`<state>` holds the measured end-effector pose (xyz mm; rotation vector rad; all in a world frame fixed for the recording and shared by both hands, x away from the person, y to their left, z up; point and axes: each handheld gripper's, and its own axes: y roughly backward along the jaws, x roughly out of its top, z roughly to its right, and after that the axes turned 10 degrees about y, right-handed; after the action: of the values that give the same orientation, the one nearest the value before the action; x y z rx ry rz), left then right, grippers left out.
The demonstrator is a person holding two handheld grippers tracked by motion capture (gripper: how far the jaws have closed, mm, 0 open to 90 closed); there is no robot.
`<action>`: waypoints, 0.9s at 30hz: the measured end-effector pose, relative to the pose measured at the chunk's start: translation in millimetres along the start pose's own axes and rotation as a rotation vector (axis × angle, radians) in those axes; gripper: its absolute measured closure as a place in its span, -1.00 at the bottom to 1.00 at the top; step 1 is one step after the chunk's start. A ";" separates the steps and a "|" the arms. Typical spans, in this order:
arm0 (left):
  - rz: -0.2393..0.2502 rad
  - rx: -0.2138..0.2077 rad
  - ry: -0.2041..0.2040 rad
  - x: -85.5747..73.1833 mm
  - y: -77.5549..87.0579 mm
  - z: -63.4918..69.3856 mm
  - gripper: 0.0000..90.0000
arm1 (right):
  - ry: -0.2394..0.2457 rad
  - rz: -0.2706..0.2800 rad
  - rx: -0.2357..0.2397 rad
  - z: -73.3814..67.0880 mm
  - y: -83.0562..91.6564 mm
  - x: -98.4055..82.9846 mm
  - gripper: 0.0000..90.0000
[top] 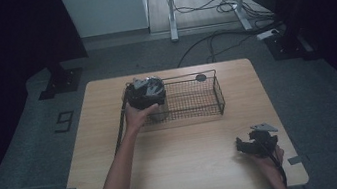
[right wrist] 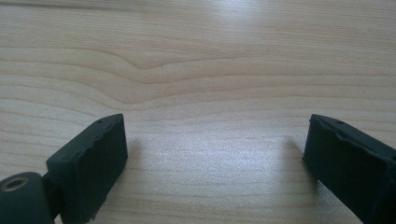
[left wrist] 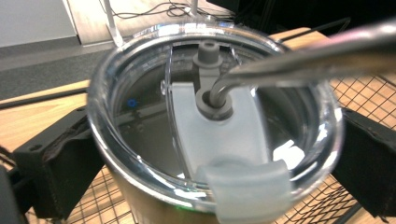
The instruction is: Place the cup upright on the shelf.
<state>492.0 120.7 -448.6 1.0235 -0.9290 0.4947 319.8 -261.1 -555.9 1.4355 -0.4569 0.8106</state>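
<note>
Wire basket (top: 192, 98), left gripper (left wrist: 205, 140) clamping tumbler (left wrist: 210, 121)

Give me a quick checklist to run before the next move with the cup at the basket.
1. Left gripper clamped on the cup, a jaw on each side: ok.
2. Cup over the wire basket, at its left end: ok.
3. Cup's clear lid seated: ok.
4. Cup touching the basket floor: cannot tell.
5. Right gripper open, holding nothing, above bare table: ok.
</note>
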 end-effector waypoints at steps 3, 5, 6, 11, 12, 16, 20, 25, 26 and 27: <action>0.025 0.000 0.001 0.7 9.1 0.0 -1.00 | -0.001 0.000 -0.002 0.2 0.0 0.0 -0.87; 0.032 -0.006 -0.002 0.7 12.9 -0.2 -1.00 | -0.003 -0.001 -0.002 0.0 0.0 0.0 -0.87; 0.041 -0.010 -0.009 0.5 17.7 -0.2 -1.00 | -0.002 -0.001 -0.002 0.1 0.0 0.0 -0.87; 0.046 -0.014 -0.016 -0.1 29.8 -2.4 -1.00 | -0.003 -0.001 -0.003 0.1 0.0 0.0 -0.87; 0.048 -0.015 -0.021 -0.8 33.2 -3.0 -1.00 | -0.003 -0.001 -0.003 0.1 0.0 0.0 -0.87; 0.048 -0.016 -0.044 -4.8 46.8 -3.1 -1.00 | -0.004 -0.001 -0.003 0.2 0.0 0.0 -0.88; 0.042 -0.030 -0.057 -11.3 57.7 -1.9 -1.00 | -0.001 0.001 -0.005 0.5 -0.2 -0.1 -0.88; 0.053 -0.059 -0.065 -26.6 73.0 -0.8 -1.00 | -0.009 -0.002 -0.007 0.1 0.0 0.2 -0.88; 0.053 -0.059 -0.065 -26.6 73.0 -0.8 -1.00 | -0.009 -0.002 -0.007 0.1 0.0 0.2 -0.88; 0.050 -0.064 -0.071 -33.3 77.4 -0.3 -1.00 | -0.007 -0.002 -0.007 0.2 -0.1 0.1 -0.88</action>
<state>417.6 158.7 -437.8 0.9672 -1.0299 0.4697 320.0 -261.2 -555.8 1.4326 -0.4635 0.8019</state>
